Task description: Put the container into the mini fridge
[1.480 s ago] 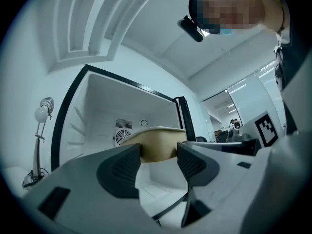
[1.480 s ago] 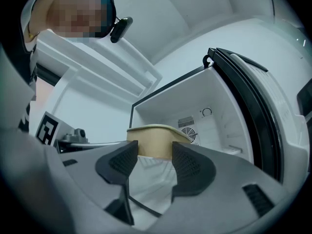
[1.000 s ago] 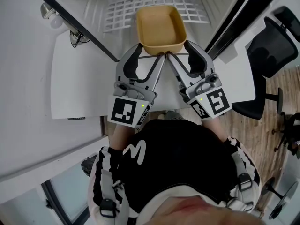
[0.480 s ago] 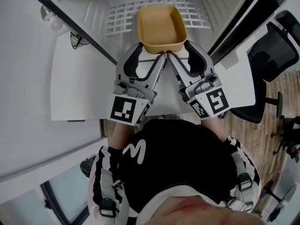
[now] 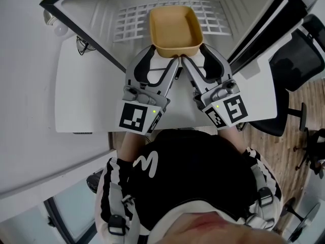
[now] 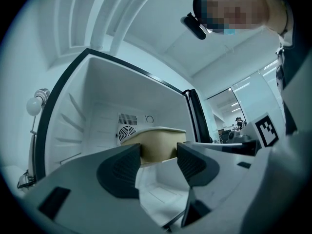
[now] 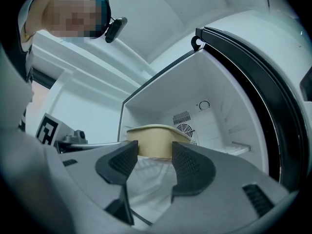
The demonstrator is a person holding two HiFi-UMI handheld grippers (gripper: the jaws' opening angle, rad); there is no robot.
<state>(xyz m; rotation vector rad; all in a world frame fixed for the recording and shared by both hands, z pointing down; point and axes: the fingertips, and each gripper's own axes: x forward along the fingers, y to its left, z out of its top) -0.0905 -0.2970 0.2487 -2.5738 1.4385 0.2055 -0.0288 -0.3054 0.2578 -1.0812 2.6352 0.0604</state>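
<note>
A tan, empty container (image 5: 175, 28) sits over the white wire shelf (image 5: 129, 22) inside the open mini fridge (image 5: 96, 6). My left gripper (image 5: 161, 56) straddles its near-left corner, and my right gripper (image 5: 197, 55) straddles its near-right corner. Each pair of jaws is drawn in against the container's near wall. In the left gripper view the container (image 6: 156, 143) fills the gap between the dark pads (image 6: 122, 172). The right gripper view shows the same container (image 7: 155, 140) wedged between its pads (image 7: 187, 167). The container's underside is hidden.
The fridge door (image 5: 264, 19) stands open at the right. A fan grille (image 6: 127, 130) is on the fridge's back wall. A white table (image 5: 86, 90) runs under the grippers, with a bulb lamp (image 5: 55, 22) at its left. A black office chair (image 5: 297, 55) stands on the right.
Both grippers and the container have moved a little deeper over the wire shelf. The grip looks unchanged.
</note>
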